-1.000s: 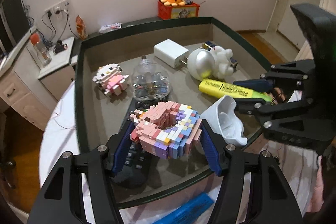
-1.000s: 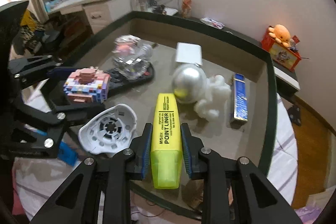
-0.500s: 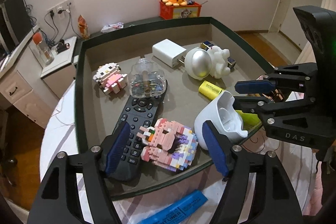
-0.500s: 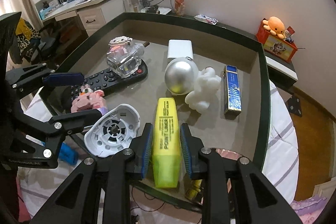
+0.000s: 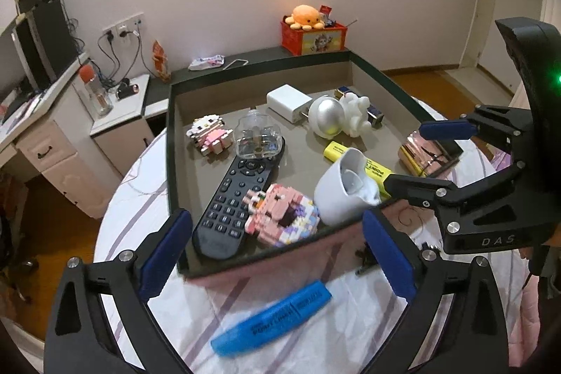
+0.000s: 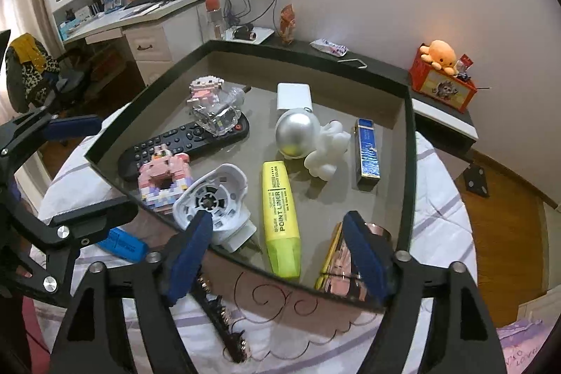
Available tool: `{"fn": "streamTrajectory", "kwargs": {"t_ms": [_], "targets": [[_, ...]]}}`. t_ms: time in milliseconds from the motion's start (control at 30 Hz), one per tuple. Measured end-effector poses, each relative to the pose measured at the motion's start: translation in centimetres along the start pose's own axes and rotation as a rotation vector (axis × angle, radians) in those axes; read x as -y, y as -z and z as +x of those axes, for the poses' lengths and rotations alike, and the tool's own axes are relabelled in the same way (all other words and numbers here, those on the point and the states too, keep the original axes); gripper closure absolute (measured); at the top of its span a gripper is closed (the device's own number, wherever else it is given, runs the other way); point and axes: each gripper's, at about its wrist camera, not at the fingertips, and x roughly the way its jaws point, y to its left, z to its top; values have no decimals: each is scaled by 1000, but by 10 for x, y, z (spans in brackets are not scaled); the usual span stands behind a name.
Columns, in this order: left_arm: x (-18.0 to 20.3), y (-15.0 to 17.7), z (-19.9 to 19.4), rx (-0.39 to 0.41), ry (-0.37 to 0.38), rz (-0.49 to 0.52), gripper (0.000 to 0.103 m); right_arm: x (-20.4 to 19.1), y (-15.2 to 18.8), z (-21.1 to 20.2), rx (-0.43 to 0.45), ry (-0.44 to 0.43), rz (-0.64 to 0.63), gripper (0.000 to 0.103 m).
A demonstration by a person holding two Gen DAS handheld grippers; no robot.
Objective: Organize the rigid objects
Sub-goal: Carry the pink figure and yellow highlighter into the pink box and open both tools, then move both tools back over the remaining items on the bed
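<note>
Dim warm indoor light, fisheye-bent edges (dark corners), slight foreground blur.

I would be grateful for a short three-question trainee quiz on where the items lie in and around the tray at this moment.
1. True or false: the yellow highlighter lies inside the tray.
2. Which item lies outside the tray, on the striped cloth? A) the remote control B) the blue highlighter C) the white charger
3. Fill the blank: the pink block figure lies between the remote control and the white ______.

Key
1. True; the right gripper stands open above it, its jaws having just been opening, pads off it.
2. B
3. Cup-shaped shell; the left gripper is open and empty.
</note>
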Motion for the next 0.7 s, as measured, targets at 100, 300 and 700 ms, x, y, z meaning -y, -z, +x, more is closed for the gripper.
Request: {"fn": "streamTrajectory", "kwargs": {"t_ms": [100,300,700], "targets": [[2,6,-18,21,-20,-2,3,-6,4,-10,11,-4,-3,24],[10,24,-56,72,-71,-5,1,-23,17,-35,39,-4,-8,24],[29,80,-100,79,-113,-39,1,-50,76,-73,58,-15,32,24]]}}
